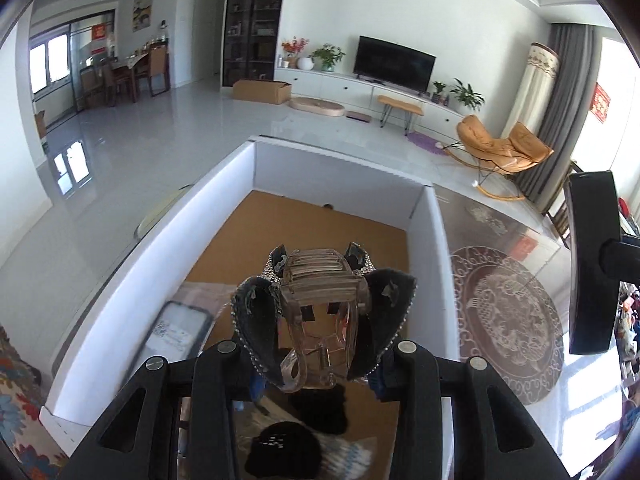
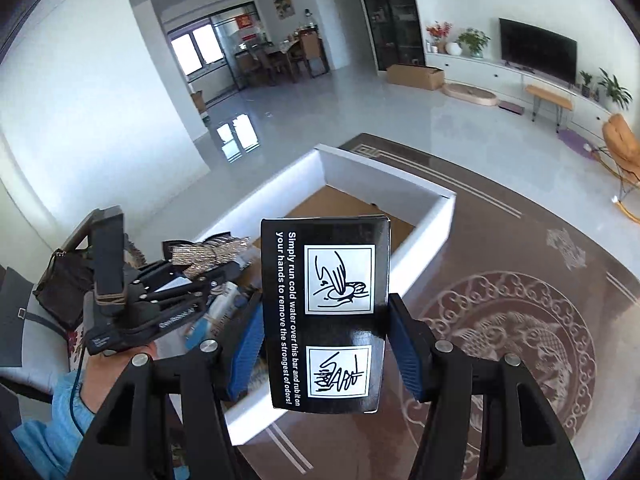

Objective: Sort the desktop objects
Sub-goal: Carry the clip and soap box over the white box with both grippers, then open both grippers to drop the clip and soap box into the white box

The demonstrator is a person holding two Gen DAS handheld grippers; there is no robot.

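A clear plastic hair claw clip (image 1: 320, 320) trimmed with black, rhinestone-edged fabric is held between the blue pads of the left gripper (image 1: 318, 378), above a white-walled box (image 1: 224, 196) with a brown cardboard floor. A phone-like item (image 1: 178, 330) and blurred dark objects (image 1: 284, 450) are seen lying inside the box. At the right edge, part of the other black gripper (image 1: 592, 264) is seen over a patterned glass tabletop (image 1: 508, 320).

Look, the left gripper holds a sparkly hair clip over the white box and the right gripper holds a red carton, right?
Not quite: the carton in the right gripper is black, as the right wrist view shows. The left gripper does hold the hair clip over the white box.
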